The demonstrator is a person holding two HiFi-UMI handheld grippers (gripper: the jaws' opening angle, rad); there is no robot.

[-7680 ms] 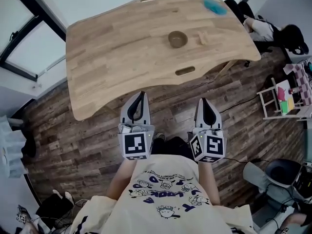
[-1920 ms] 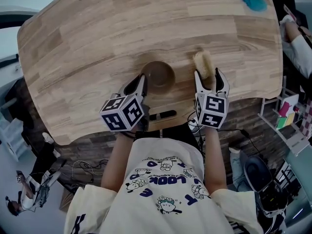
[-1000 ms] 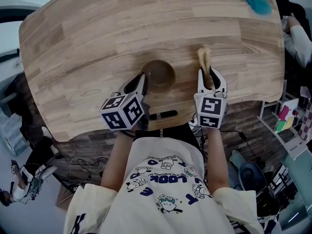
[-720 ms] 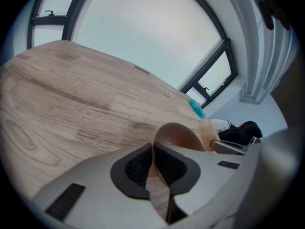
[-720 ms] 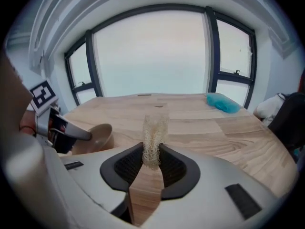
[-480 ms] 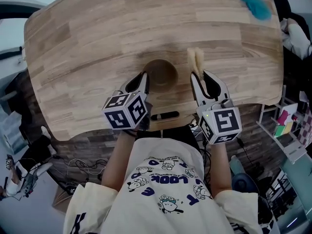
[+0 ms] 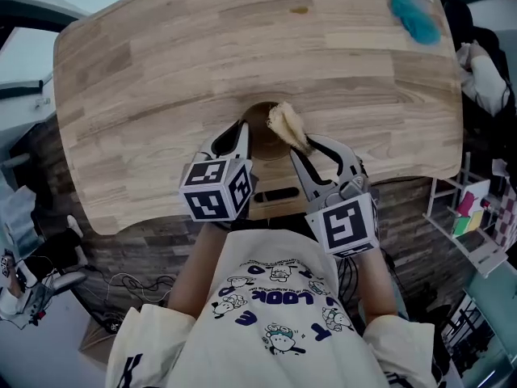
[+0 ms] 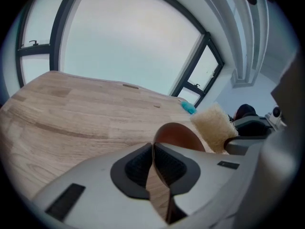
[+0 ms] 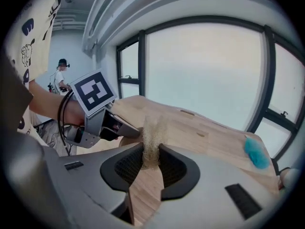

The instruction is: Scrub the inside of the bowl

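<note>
Two tongs, both busy, so quick rundown. The left tongs (image 7: 242, 128) are pinched nearly closed on the near left rim of the small round brown bowl (image 7: 260, 113). The bowl is by the middle of the near edge of the light wooden table (image 7: 153, 79). In the left gripper view its thin wall runs right in between the pads (image 8: 136, 168). The right tongs (image 7: 309, 145) are squeezed partway shut on a pale fibrous scrubbing pad (image 7: 284, 124), held on edge with most of it sticking out past the tips. The bit that matters: the pad's free end looks to be over the right side of the bowl's mouth. So the hollow lies just left of and below the right tongs' tips, and the pad's long axis is angled toward the far left corner, roughly across the bowl. Right hand is nearer the job, left is only the anchor. My guess is the next move is a short dip down and left to press the pad on the inside wall; scrubbing hasn't started yet. Only other item is a fuzzy teal thing (image 7: 414, 10) at the far right corner, well apart.
</note>
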